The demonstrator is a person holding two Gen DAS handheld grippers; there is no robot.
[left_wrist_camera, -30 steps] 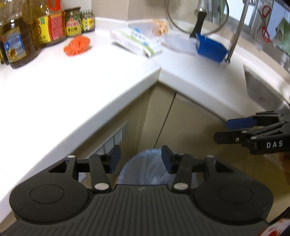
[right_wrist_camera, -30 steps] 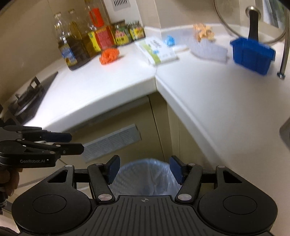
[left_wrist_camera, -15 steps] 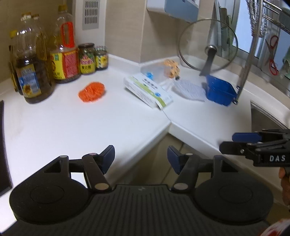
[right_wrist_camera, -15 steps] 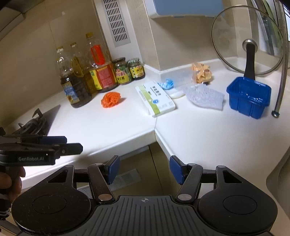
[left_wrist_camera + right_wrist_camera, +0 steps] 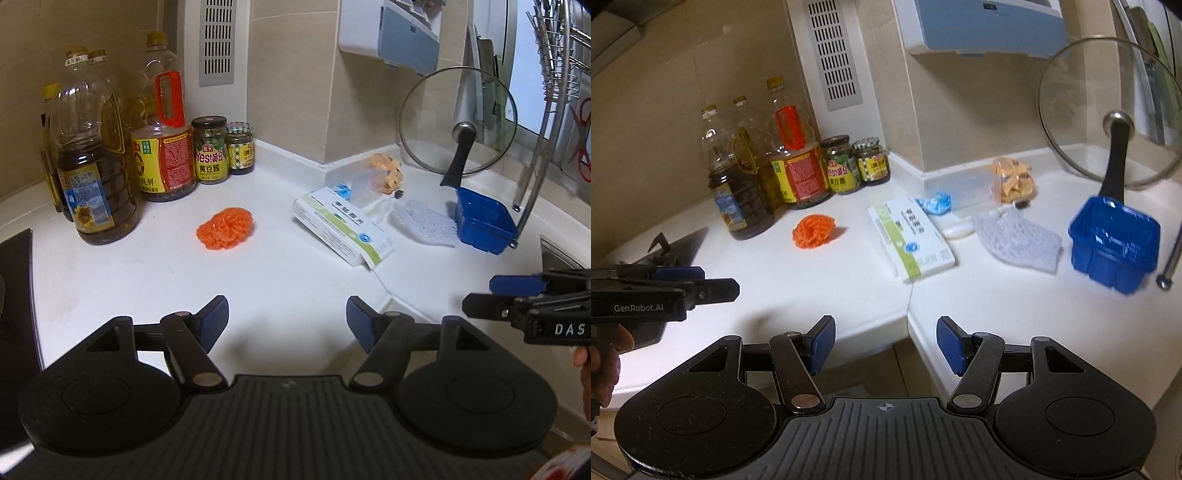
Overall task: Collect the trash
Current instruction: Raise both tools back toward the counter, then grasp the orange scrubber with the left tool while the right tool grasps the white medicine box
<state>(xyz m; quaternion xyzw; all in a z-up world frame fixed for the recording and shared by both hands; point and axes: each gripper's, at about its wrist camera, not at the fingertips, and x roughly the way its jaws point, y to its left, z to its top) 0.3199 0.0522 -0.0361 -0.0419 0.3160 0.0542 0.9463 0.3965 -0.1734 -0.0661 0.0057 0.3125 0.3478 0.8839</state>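
Observation:
On the white corner counter (image 5: pixel 110 280) lie an orange mesh wad (image 5: pixel 225 228) (image 5: pixel 815 230), a white-and-green carton (image 5: pixel 343 230) (image 5: pixel 911 238), a crumpled blue wrapper (image 5: pixel 934 202), an orange snack wrapper (image 5: pixel 386 173) (image 5: pixel 1013 179) and a clear bubbled sheet (image 5: pixel 424 223) (image 5: pixel 1015 242). My left gripper (image 5: pixel 287 317) (image 5: pixel 713 284) hovers over the counter's near edge, its jaws opening with nothing between them. My right gripper (image 5: pixel 885 343) (image 5: pixel 480 295) stands open and empty above the counter corner.
Oil bottles (image 5: pixel 94 177) and sauce jars (image 5: pixel 213 149) line the back left wall. A blue plastic basket (image 5: pixel 484 225) (image 5: pixel 1113 242) and a glass pot lid (image 5: pixel 458 122) stand at the right. A stove edge (image 5: pixel 679 243) lies left, a sink (image 5: pixel 557 254) right.
Both grippers rose from over the bagged bin below the counter to counter height, so the bin left view. The left jaws have widened.

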